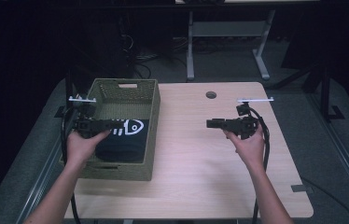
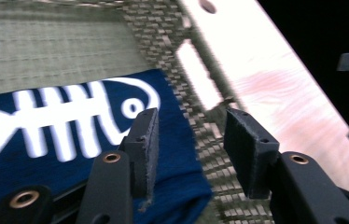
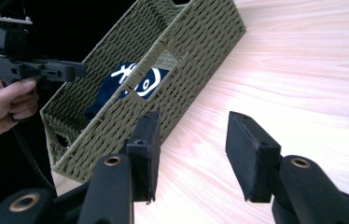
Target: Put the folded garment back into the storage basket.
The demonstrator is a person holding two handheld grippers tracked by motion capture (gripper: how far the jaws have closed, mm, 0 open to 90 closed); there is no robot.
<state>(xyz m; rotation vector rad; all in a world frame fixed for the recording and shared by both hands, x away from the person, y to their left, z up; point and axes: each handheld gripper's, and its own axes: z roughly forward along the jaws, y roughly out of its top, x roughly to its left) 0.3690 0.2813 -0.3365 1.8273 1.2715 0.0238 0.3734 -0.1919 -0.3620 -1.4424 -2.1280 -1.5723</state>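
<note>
While both claws gape empty, left claw (image 1: 116,125) over basket (image 1: 150,100), navy cloth (image 1: 123,140) inside.

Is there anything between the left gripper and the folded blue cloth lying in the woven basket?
Nothing visible. The left gripper hangs open over the basket, with the blue cloth and its white fish-bone print directly below its jaws. The basket's wall stands off to the side, not in between. The right gripper is apart, over the bare table.

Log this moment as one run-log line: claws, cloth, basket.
left claw: open, empty, over basket | right claw: open, empty, over table | navy fish-bone cloth: folded, lying in basket
</note>
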